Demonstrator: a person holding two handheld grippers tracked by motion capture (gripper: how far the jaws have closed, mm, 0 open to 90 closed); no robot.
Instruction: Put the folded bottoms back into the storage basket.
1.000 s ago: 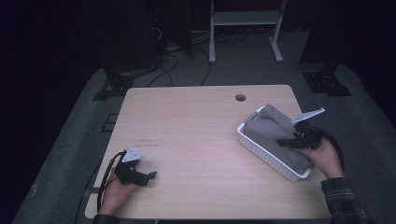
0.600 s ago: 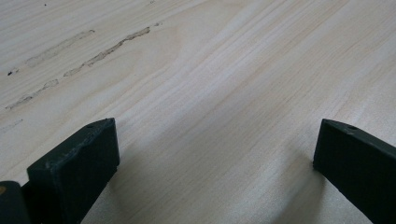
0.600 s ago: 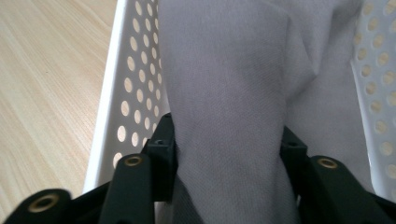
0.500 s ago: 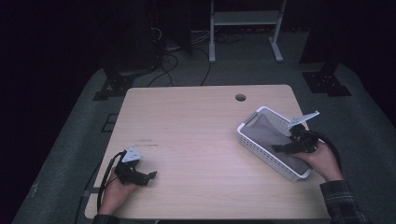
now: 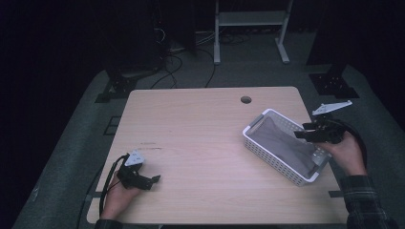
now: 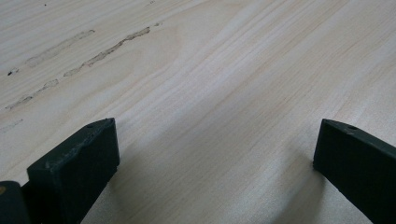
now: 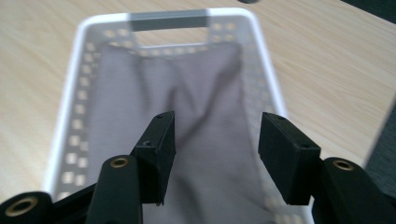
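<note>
1. Left gripper (image 5: 154,181) sits near the front left corner of the tabletop (image 5: 200,143), held low in the person's left hand (image 5: 117,200). Its jaws stand wide apart, nothing between them; in the left gripper view only bare wood grain lies between the two black fingers (image 6: 74,163).
2. A few faint scuff marks (image 6: 107,46) streak the wood ahead of that gripper.
3. A round cable hole (image 5: 246,99) is cut near the far edge, right of centre.
4. White perforated basket (image 5: 286,167) lies by the right edge of the tabletop, set at a slant, one short end toward the far edge.
5. Grey cloth (image 5: 286,145) lies inside the basket, covering its floor, loosely creased; in the right gripper view it reaches up to the wall with the handle slot (image 7: 168,29).
6. Right gripper (image 5: 300,135), in the person's right hand (image 5: 348,152), hovers over the basket's right rim, jaws pointing left across it. The jaws have just been opening and now stand parted, clear of the cloth (image 7: 210,102), gripping nothing.
</note>
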